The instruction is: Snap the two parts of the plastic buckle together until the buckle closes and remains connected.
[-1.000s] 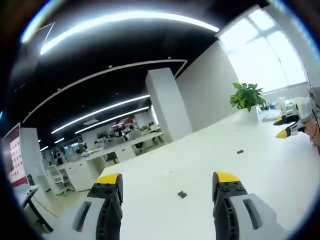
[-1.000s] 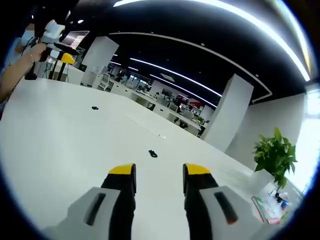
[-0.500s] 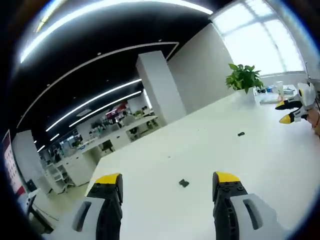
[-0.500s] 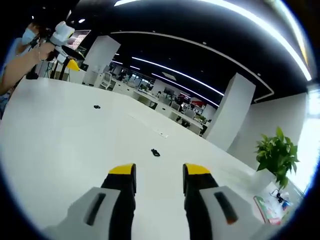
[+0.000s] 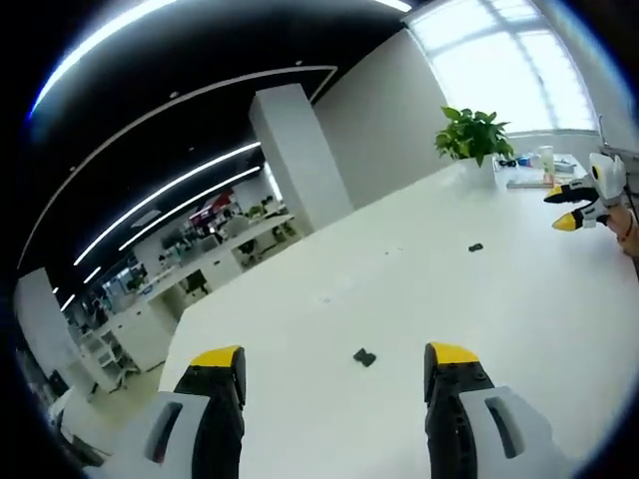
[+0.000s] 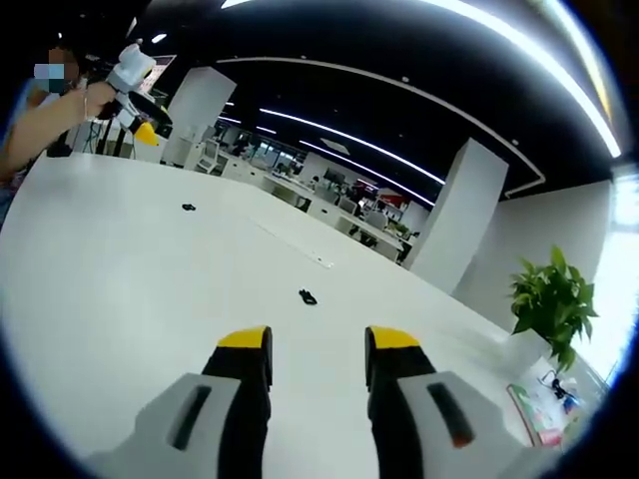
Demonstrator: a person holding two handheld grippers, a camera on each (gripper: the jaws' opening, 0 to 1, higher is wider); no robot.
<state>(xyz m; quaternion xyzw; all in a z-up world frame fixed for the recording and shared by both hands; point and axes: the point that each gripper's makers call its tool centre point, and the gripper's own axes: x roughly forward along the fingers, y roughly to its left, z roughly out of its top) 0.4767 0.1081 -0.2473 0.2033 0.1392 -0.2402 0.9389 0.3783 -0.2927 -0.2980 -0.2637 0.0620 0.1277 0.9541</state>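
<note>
- Left gripper view: left gripper (image 5: pixel 337 367) is held with jaws spread wide and nothing between them, hovering above the white table (image 5: pixel 559 329).
- One buckle part (image 5: pixel 364 357) is seen lying flat on the table straight ahead of the left gripper, between the lines of its two jaws, near the tips.
- Second buckle part (image 5: pixel 475 247) is seen further along the table, towards the potted plant (image 5: pixel 471 137), well apart from the first piece.
- Right gripper (image 5: pixel 571 207) is seen at the far right in this view, held up off the table in a hand, beyond the second piece.
- Right gripper view: right gripper (image 6: pixel 315 354) is seen with jaws parted and empty, above the table (image 6: pixel 90 269).
- Second buckle part (image 6: pixel 308 296) lies ahead of the right jaws, roughly centred on their gap; its long axis cannot be told at this size.
- First buckle part (image 6: pixel 188 208) lies further off, towards the raised left gripper (image 6: pixel 137 88).
- Judged: each gripper is the nearer one to the piece in front of it, so one piece per gripper is the likely pick.
- Judged: the coming move turns on lowering forward onto the pieces; nothing stands on the table between jaws and pieces.
- Potted plant (image 6: pixel 547 303) stands at the table's far end, with small clutter (image 6: pixel 539 411) just beside it, well apart from both pieces.
- Pieces are not yet joined; task is at its start.
</note>
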